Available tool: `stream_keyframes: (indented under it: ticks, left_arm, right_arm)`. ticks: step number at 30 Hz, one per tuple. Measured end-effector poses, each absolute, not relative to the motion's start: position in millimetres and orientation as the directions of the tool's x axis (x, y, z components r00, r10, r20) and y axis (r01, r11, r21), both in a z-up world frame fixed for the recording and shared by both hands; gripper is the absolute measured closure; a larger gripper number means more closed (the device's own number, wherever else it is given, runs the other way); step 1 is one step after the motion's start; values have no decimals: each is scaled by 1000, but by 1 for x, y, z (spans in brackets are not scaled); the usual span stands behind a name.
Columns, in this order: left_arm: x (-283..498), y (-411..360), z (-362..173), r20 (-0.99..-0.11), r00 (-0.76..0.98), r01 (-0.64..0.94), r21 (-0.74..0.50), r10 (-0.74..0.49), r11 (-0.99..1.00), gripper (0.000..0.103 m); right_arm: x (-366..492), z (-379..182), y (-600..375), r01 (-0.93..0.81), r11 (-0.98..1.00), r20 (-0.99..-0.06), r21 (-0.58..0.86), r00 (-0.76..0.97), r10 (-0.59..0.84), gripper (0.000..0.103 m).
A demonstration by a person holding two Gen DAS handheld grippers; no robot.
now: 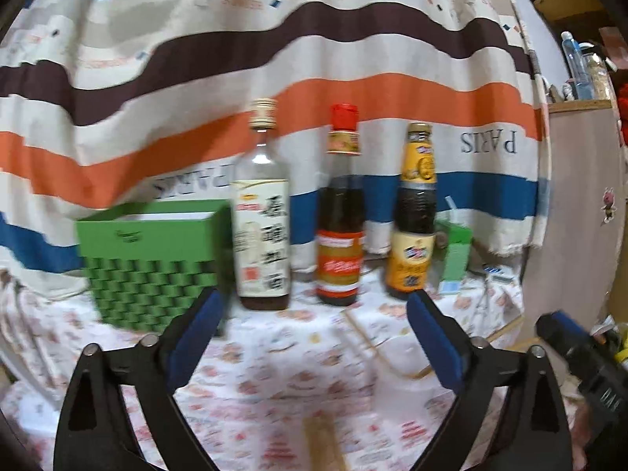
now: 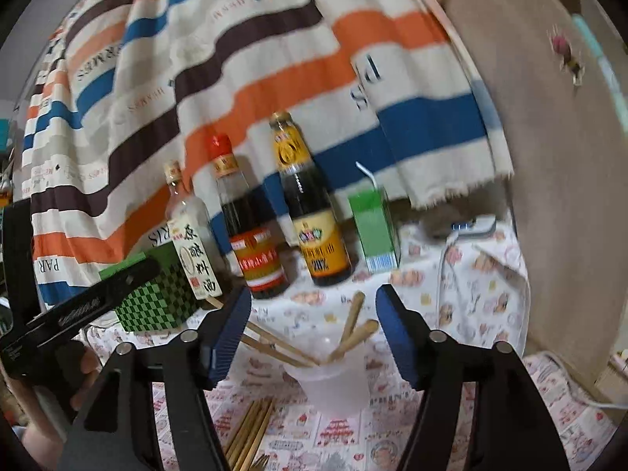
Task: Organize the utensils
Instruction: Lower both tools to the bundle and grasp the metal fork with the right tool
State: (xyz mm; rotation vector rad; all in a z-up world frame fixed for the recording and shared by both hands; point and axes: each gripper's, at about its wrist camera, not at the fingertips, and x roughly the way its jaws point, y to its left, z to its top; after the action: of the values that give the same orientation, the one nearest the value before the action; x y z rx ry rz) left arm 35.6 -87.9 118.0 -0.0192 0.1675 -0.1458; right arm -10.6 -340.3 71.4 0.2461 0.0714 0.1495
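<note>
A clear plastic cup [image 2: 333, 380] stands on the patterned tablecloth with several wooden chopsticks [image 2: 355, 337] leaning in it. A bundle of loose chopsticks [image 2: 251, 435] lies flat in front of the cup. My right gripper [image 2: 312, 333] is open and empty, just above and behind the cup. My left gripper [image 1: 314, 337] is open and empty over the cloth, facing the bottles. In the left wrist view the cup [image 1: 400, 353] is a faint blur with chopsticks [image 1: 369, 343] in it, and the flat chopsticks [image 1: 325, 443] lie at the bottom.
Three sauce bottles [image 1: 339, 212] stand in a row at the back, with a green woven box [image 1: 153, 263] to their left and a green drink carton [image 2: 375, 231] to their right. A striped cloth [image 1: 274, 59] hangs behind. A white power strip [image 2: 471, 225] lies at the far right.
</note>
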Motion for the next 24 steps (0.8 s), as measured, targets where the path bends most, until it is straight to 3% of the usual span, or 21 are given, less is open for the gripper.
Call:
stream_keyframes:
  ticks: [14, 19, 24]
  left_arm:
    - [0, -34, 75, -237, 970, 39, -69, -54, 997, 1]
    - [15, -21, 53, -394, 915, 47, -103, -84, 994, 1]
    - [20, -6, 45, -420, 904, 7, -167, -77, 986, 1]
  right_arm:
    - [-27, 64, -296, -246, 959, -47, 142, 966, 254, 30]
    - [-17, 52, -283, -295, 939, -141, 176, 936, 321, 30]
    - [2, 38, -275, -286, 933, -254, 218, 907, 337, 30]
